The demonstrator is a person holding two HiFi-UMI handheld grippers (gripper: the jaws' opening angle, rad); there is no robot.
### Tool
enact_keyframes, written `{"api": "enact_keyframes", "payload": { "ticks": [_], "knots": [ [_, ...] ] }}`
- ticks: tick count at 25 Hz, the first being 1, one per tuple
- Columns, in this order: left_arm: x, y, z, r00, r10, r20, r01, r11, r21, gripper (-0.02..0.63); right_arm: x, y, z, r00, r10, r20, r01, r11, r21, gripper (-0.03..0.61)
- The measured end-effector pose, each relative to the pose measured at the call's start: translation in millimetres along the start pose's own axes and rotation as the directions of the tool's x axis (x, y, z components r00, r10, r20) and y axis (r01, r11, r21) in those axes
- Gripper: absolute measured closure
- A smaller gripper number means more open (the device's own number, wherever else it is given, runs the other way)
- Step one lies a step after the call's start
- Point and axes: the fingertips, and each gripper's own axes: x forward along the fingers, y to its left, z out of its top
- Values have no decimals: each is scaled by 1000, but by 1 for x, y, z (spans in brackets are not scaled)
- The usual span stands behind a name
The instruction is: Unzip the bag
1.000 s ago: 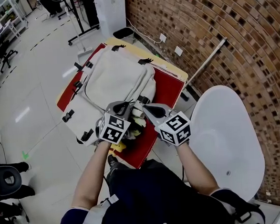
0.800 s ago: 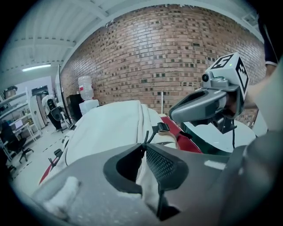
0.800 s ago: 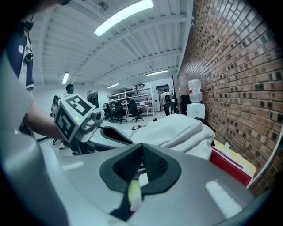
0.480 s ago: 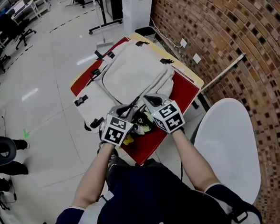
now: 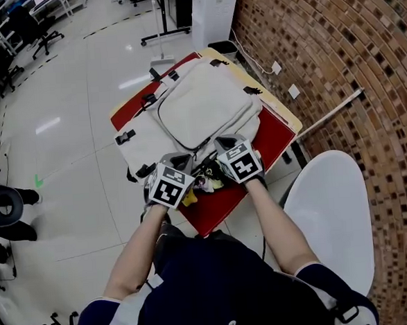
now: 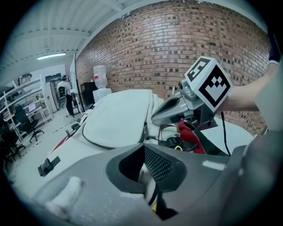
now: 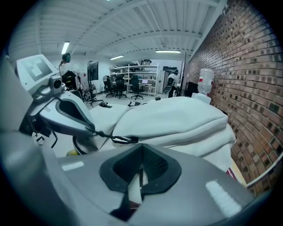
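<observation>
A pale beige backpack (image 5: pixel 200 110) lies flat on a red-topped table (image 5: pixel 274 134), its near end towards me. Both grippers sit at that near end, close together. My left gripper (image 5: pixel 182 161) is shut; in the right gripper view its tip (image 7: pixel 89 127) holds a black cord that runs to the metal zip pull (image 7: pixel 118 139). My right gripper (image 5: pixel 224 144) is shut on a fold of the bag's fabric (image 7: pixel 177 119), and a white strip shows between its pads (image 7: pixel 140 170). Between the grippers the bag's mouth gapes over yellow and red things (image 5: pixel 195 190).
A white chair (image 5: pixel 325 212) stands right of the table, against a brick wall (image 5: pixel 334 45). A white appliance (image 5: pixel 214 12) and a wheeled stand (image 5: pixel 160 36) are beyond the table. An office chair (image 5: pixel 1 207) is on the floor at left.
The two grippers have drawn closer together at the bag's near end. The right one has moved left towards the left one. The head view has shifted, so the table sits higher.
</observation>
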Motion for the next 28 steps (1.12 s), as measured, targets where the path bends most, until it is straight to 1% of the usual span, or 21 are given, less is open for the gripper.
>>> {"api": "enact_keyframes", "payload": {
  "ticks": [4,7,10,12,13,14,16,18,20,22,24,28],
  "knots": [
    [-10,10,-10,999,23,-31,-24,999,-37,614,2,-2,-2,1000,1,-10,-1,1000,-1,575],
    [-9,11,-9,1000,23,-8,-23,999,-40,614,1,-2,-1,1000,3,-15,-3,1000,-2,575],
    [-4,3,0,999,31,21,-30,999,-16,611,0,-1,-2,1000,8,-13,-8,1000,-5,575],
    [6,-5,6,999,26,23,-25,1000,-13,611,0,0,-2,1000,11,-9,-11,1000,-5,575],
    [12,-8,8,1000,16,18,-16,1000,-24,588,0,1,-2,1000,12,-7,-12,1000,-4,575],
    [18,-11,9,1000,8,11,-7,999,-39,520,-1,1,-2,1000,13,-5,-13,1000,-3,575],
    [28,-14,10,1000,7,-4,-7,998,-65,504,-1,1,-1,1000,14,-1,-14,1000,3,575],
    [35,-13,11,999,12,-35,-14,996,-86,500,-1,2,0,1000,14,3,-14,1000,8,575],
    [40,-14,9,995,11,-96,-19,996,-87,500,-2,2,0,1000,13,8,-13,1000,14,575],
    [46,-16,1,984,1,-178,-14,998,-69,501,-2,2,0,1000,15,11,-15,1000,21,575],
    [52,-18,-7,972,-9,-234,-7,998,-64,504,-3,2,0,1000,19,13,-19,1000,25,575],
    [63,-21,-16,968,-44,-248,16,993,-115,516,-2,3,-1,999,26,19,-26,999,25,575]
  ]
}}
